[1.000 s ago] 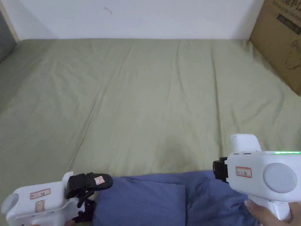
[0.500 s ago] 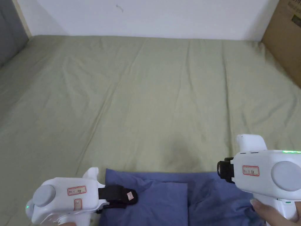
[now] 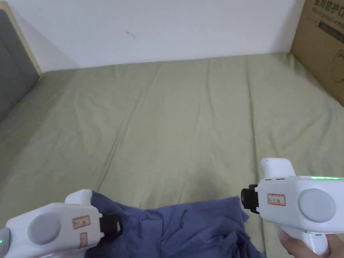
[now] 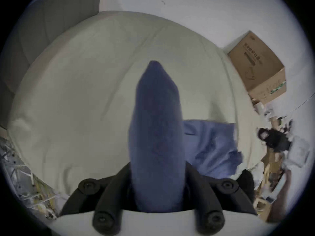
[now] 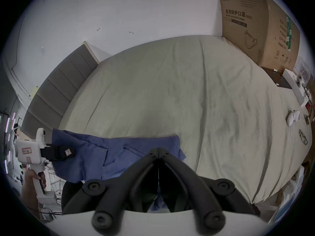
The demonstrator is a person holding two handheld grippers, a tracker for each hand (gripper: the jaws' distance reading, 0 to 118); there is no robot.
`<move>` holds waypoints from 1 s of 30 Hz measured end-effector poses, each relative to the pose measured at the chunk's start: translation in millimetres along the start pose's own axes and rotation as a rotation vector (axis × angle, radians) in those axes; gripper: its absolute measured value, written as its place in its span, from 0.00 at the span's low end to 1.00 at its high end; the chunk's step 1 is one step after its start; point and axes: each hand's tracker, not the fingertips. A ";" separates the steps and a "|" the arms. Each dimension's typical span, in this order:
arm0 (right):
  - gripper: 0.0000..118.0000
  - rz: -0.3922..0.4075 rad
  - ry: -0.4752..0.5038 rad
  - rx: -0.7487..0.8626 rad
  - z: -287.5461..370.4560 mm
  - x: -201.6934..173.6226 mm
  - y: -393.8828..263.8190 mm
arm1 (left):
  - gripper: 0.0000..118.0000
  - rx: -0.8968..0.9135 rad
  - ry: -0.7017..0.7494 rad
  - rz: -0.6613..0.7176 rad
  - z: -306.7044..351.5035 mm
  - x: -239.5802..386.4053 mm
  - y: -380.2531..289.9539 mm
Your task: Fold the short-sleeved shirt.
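Two grippers, we are noting: left gripper [image 3: 111,224] and right gripper [image 5: 158,152] both clamping the shirt [image 3: 188,228], its long axis running between them.

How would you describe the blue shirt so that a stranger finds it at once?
Start from the wide bed with the pale green sheet. At its near edge, between the left tongs and the right tongs, lies the blue shirt, crumpled. It is the one blue thing on the sheet; the brown cardboard box stands far behind.
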 end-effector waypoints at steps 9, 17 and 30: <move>0.00 -0.071 -0.020 0.027 13.8 37.7 -3.2 | 0.08 -0.217 -0.280 -0.009 -82.4 101.2 6.8; 0.00 -0.120 -0.045 0.022 14.6 57.1 -6.0 | 0.76 -0.313 -0.443 0.015 -132.2 136.3 -3.8; 0.00 -0.143 -0.047 0.068 15.0 67.5 -1.6 | 0.34 -0.170 -0.425 -0.192 -72.5 145.2 13.0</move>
